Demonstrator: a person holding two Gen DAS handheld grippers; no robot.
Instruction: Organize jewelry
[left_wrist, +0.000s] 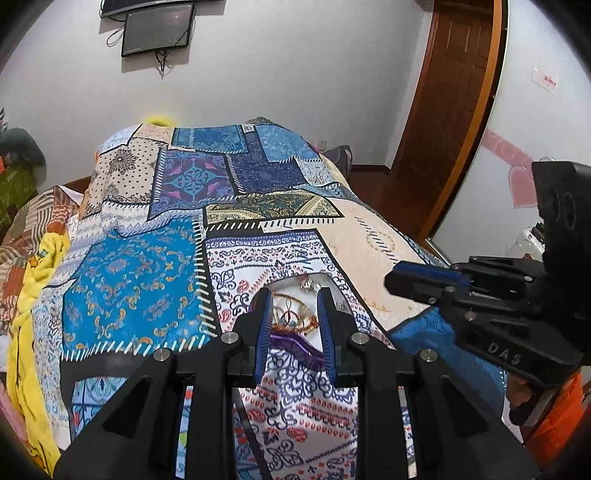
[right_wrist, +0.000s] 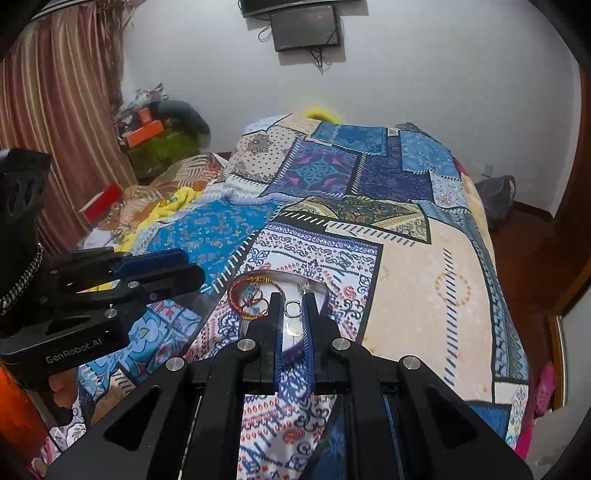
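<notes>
White wall, patchwork-quilted bed

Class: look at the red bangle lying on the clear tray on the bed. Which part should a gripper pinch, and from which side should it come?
Pinch the red bangle across its thin rim at the outer left arc, coming from above. It seems to lie flat on the clear tray, so a side approach would probably slide under nothing; smaller rings crowd its inner right side.

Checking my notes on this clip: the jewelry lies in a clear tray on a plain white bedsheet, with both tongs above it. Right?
Not quite. The clear tray of jewelry lies on a patterned patchwork quilt, not a plain white sheet; the right wrist view shows it. The left tongs and right tongs are above it.
</notes>
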